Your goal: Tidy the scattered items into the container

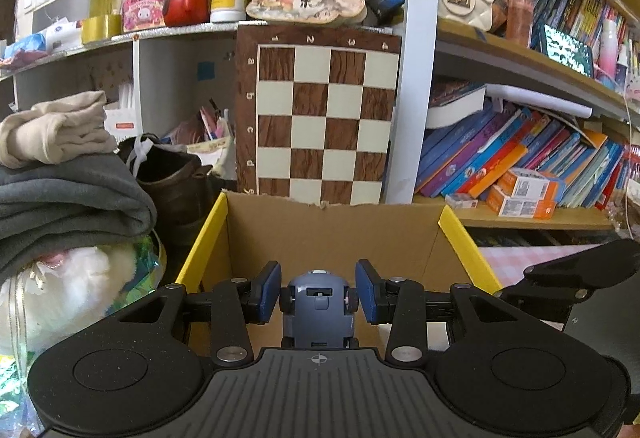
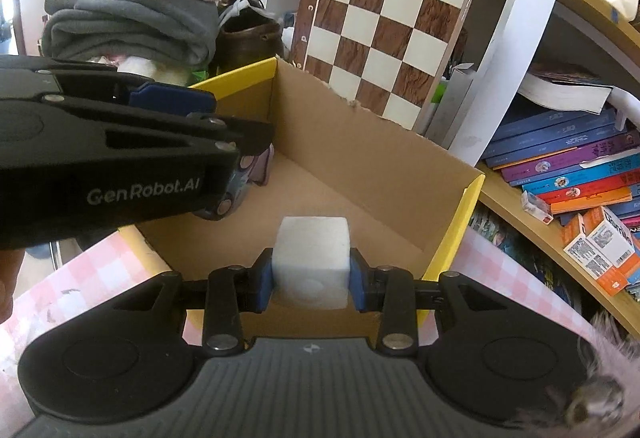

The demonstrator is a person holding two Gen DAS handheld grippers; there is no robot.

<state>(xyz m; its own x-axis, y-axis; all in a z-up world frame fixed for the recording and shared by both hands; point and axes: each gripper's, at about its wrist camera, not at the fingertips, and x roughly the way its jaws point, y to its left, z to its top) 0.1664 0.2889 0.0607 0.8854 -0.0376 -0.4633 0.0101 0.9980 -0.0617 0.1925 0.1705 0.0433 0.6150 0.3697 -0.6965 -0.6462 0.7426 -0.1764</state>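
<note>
A cardboard box (image 1: 332, 234) with yellow-edged side flaps stands open on a pink checked table; it also shows in the right wrist view (image 2: 372, 158). My left gripper (image 1: 318, 292) is open over the box, with a blue-grey toy car (image 1: 318, 312) between its pads, gaps on both sides. In the right wrist view the left gripper (image 2: 120, 142) hangs over the box's left side, the car (image 2: 244, 178) partly hidden beneath it. My right gripper (image 2: 310, 278) is shut on a white cube (image 2: 310, 262), held over the box's near edge.
A chessboard (image 1: 324, 118) leans upright behind the box. Folded grey and beige clothes (image 1: 60, 174) and a brown shoe (image 1: 172, 178) lie to the left. Shelves of books (image 1: 520, 158) fill the right. The pink checked tablecloth (image 2: 500, 278) lies around the box.
</note>
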